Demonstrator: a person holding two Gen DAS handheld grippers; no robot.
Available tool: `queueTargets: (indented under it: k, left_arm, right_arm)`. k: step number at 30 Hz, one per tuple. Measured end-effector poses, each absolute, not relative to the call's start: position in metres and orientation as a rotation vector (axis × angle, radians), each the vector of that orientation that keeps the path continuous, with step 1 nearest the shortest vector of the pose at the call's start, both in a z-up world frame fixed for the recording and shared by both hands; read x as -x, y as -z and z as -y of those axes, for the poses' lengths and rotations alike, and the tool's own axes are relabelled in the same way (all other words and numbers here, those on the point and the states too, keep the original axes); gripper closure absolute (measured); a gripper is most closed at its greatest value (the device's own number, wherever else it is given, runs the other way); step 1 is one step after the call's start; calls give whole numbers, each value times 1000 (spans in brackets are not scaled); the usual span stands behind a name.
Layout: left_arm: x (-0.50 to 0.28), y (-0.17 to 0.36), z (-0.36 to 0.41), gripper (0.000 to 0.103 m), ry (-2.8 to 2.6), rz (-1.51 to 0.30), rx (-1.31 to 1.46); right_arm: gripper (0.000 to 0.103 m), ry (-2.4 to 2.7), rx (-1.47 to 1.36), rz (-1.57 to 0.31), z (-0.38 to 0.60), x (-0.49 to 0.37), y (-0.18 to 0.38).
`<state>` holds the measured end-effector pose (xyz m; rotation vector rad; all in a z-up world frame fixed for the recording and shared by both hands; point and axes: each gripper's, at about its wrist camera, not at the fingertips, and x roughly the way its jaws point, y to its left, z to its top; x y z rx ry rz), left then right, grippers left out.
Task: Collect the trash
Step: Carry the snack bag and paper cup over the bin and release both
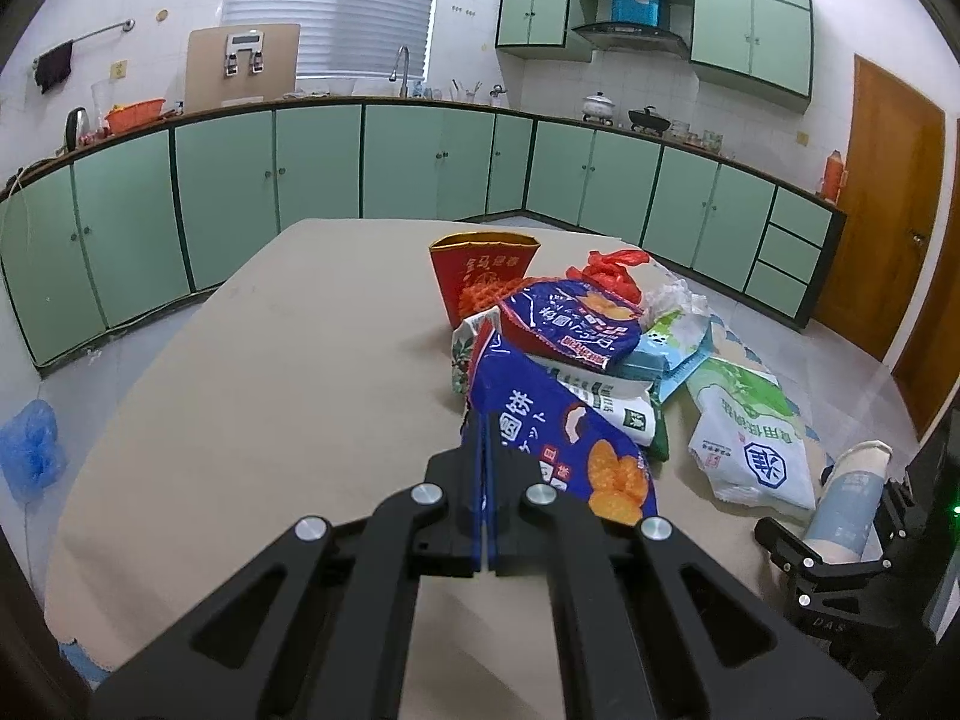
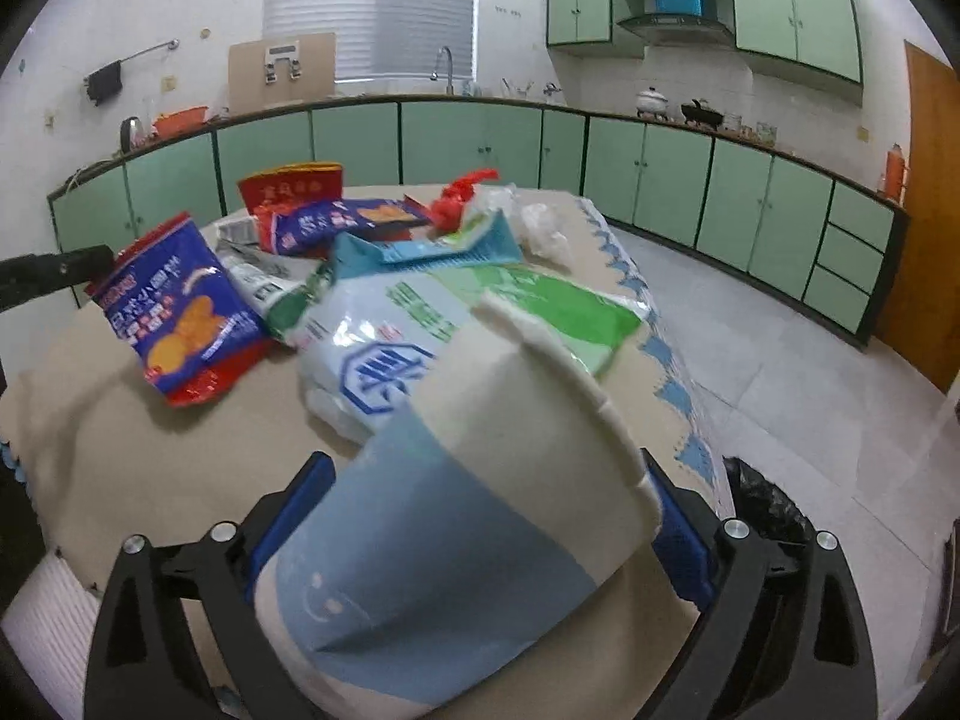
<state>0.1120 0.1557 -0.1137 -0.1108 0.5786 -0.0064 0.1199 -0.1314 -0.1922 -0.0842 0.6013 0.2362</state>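
Note:
My left gripper (image 1: 485,426) is shut on a blue snack bag (image 1: 540,420) with orange crackers printed on it, held just above the beige table (image 1: 240,390). The same bag shows in the right wrist view (image 2: 174,312). My right gripper (image 2: 492,480) is shut on a blue and white paper cup (image 2: 480,510), which lies sideways between the blue pads; it also shows in the left wrist view (image 1: 849,498). A pile of wrappers lies behind: a second blue snack bag (image 1: 570,324), a red paper box (image 1: 480,276), a white and green bag (image 1: 744,438) and a red plastic bag (image 1: 612,270).
A black trash bag (image 2: 768,510) sits on the floor by the table's right edge. Green cabinets (image 1: 420,162) line the far walls. A brown door (image 1: 882,204) stands at the right. A blue plastic bag (image 1: 30,444) lies on the floor at the left.

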Motion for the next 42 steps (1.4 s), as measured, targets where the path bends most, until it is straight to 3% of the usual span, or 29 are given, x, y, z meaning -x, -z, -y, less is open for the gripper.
queueTargets:
  k: [10, 21, 33, 42]
  left_arm:
    - [-111, 113, -151, 103, 23, -576, 101]
    - [-101, 79, -140, 103, 87, -490, 109]
    - [-114, 23, -75, 103, 277, -349, 109]
    - [-138, 12, 4, 103, 443, -326, 114]
  right_arm:
    - [13, -243, 63, -566, 134, -115, 184]
    - [13, -253, 8, -421, 152, -108, 119]
    - [13, -83, -58, -367, 234, -115, 73]
    - [13, 18, -50, -378, 284, -119, 77]
